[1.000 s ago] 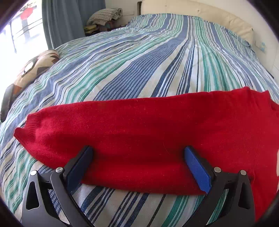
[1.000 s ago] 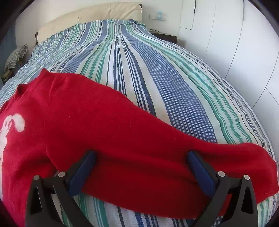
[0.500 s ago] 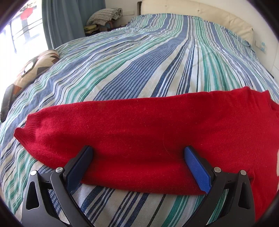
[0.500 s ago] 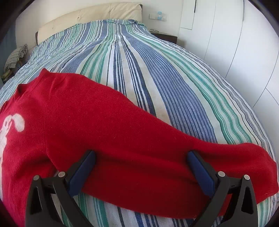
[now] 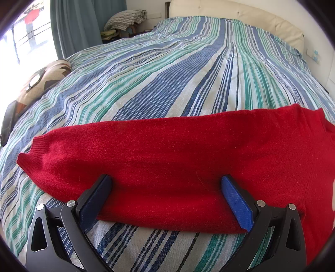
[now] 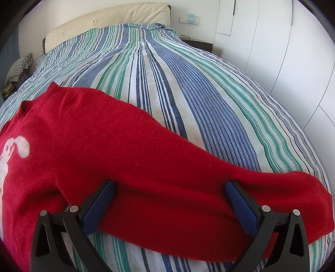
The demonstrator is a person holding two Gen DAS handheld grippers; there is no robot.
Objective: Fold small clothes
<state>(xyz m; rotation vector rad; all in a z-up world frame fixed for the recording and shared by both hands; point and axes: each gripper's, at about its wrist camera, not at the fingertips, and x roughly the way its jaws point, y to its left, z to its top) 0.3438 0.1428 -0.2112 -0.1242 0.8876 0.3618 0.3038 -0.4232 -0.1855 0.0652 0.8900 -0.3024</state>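
Nothing has moved since the earlier frames: both grippers and the red sweater [image 5: 178, 154] sit exactly as they did a second ago. Around the work, the striped bedspread [image 5: 167, 79] covers the whole bed, running back to a cream padded headboard [image 5: 240, 14]. In the left wrist view a blue curtain [image 5: 71, 27] hangs by a bright window, a patterned cushion [image 5: 44, 77] lies at the bed's left edge, and a folded checked blanket [image 5: 125, 18] rests on something past the far corner. In the right wrist view white wardrobe doors [image 6: 282, 62] line the wall and a dark bedside table [image 6: 199, 45] stands by the headboard. No object lies on the sweater or blocks either gripper.

The sweater is spread flat across the near part of the bed, sleeves stretched out to either side, a white figure [image 6: 12, 154] on its chest. The left gripper [image 5: 165, 200] has its jaws wide apart, straddling the lower edge of the sleeve that ends in a ribbed cuff [image 5: 33, 152]; its blue pads [image 5: 236, 205] rest against the knit without pinching it. The right gripper [image 6: 169, 205] is equally wide apart, set over the other sleeve's lower edge, pads against the fabric and clamping nothing.
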